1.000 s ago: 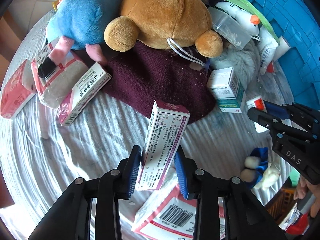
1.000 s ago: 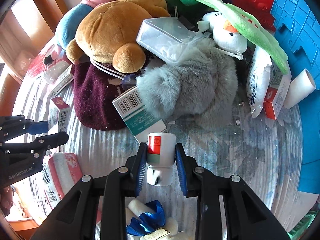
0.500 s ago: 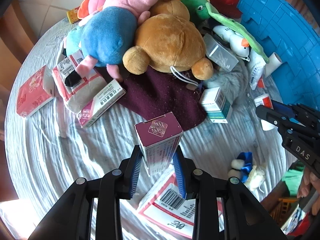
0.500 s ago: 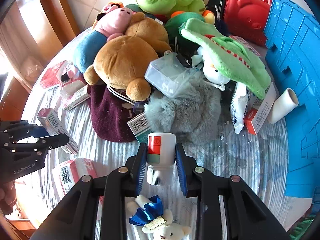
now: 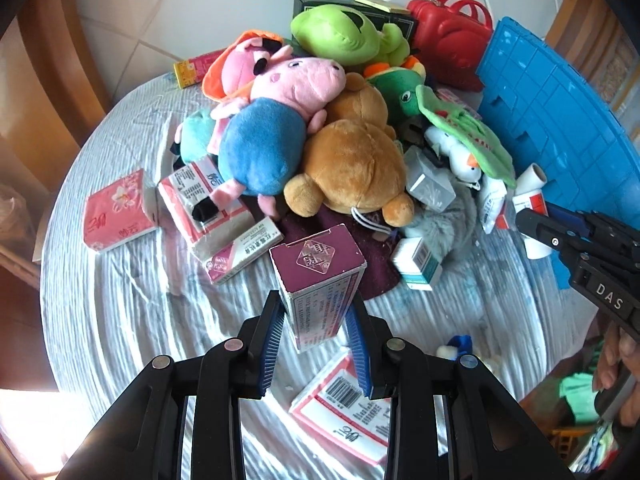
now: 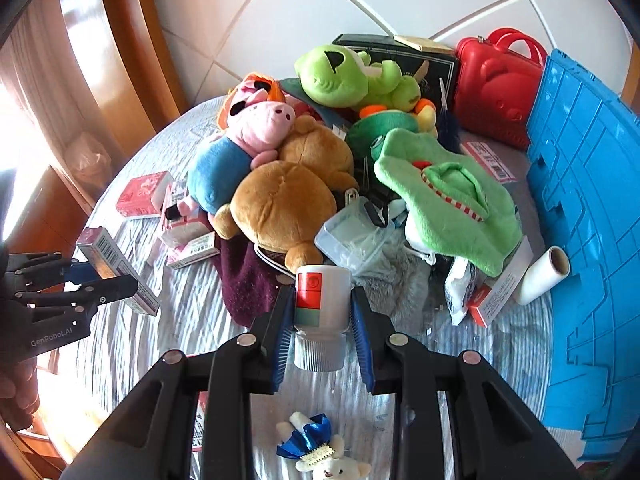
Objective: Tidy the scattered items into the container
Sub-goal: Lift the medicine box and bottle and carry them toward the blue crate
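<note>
Blue ribbed pads (image 5: 272,340) of the left gripper (image 5: 316,340) clamp a tall maroon-topped box (image 5: 320,276), held upright above the grey striped tablecloth (image 5: 120,300). The right gripper (image 6: 322,334) grips a white bottle (image 6: 322,300) with a red and green label — cap toward the camera, clear of the cloth. Below it lies a small white bear with a blue bow (image 6: 320,456). Farther off sits a heap of toys: a brown plush bear (image 6: 280,204), a pink pig in blue (image 6: 236,148), a green frog (image 6: 348,76). The blue crate (image 6: 588,220) stands at the right edge of the table — beside it a white roll (image 6: 540,276).
</note>
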`<state>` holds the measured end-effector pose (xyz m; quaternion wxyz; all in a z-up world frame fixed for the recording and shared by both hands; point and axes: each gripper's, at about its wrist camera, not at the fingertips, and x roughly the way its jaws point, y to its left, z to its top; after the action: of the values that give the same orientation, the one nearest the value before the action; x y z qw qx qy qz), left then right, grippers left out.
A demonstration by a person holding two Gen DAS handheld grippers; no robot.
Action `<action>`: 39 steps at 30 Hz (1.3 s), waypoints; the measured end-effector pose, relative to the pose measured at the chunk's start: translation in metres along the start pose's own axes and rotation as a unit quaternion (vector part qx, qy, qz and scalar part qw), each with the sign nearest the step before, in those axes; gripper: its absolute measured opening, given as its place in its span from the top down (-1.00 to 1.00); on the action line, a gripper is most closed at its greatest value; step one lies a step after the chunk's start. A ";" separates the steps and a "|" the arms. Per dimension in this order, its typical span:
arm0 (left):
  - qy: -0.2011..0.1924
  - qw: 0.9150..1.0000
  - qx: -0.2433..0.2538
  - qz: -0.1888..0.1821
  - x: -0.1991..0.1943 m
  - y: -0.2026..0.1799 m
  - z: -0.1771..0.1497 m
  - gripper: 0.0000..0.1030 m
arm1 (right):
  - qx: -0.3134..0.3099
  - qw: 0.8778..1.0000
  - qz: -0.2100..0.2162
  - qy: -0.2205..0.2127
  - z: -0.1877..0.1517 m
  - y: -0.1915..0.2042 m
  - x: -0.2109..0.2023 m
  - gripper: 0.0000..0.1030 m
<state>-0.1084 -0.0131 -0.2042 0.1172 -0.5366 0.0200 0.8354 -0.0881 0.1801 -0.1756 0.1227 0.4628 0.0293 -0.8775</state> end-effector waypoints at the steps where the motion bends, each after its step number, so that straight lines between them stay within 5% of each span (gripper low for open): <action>1: -0.006 1.000 -0.002 0.001 -0.007 0.001 0.003 0.40 | -0.002 1.000 0.003 -0.006 0.003 0.001 -0.005 0.46; 24: -0.130 0.991 -0.034 0.020 -0.118 -0.040 0.061 0.40 | -0.019 0.990 0.054 -0.132 0.052 -0.043 -0.119 0.46; 39: -0.172 0.985 -0.009 0.006 -0.146 -0.128 0.113 0.40 | 0.007 0.985 0.051 -0.162 0.051 -0.128 -0.159 0.46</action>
<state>-0.1238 0.1038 -0.0128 0.1089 -0.3855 -0.0049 0.9163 -0.0737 0.3256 -0.0243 0.1671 0.3160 -0.0206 -0.9337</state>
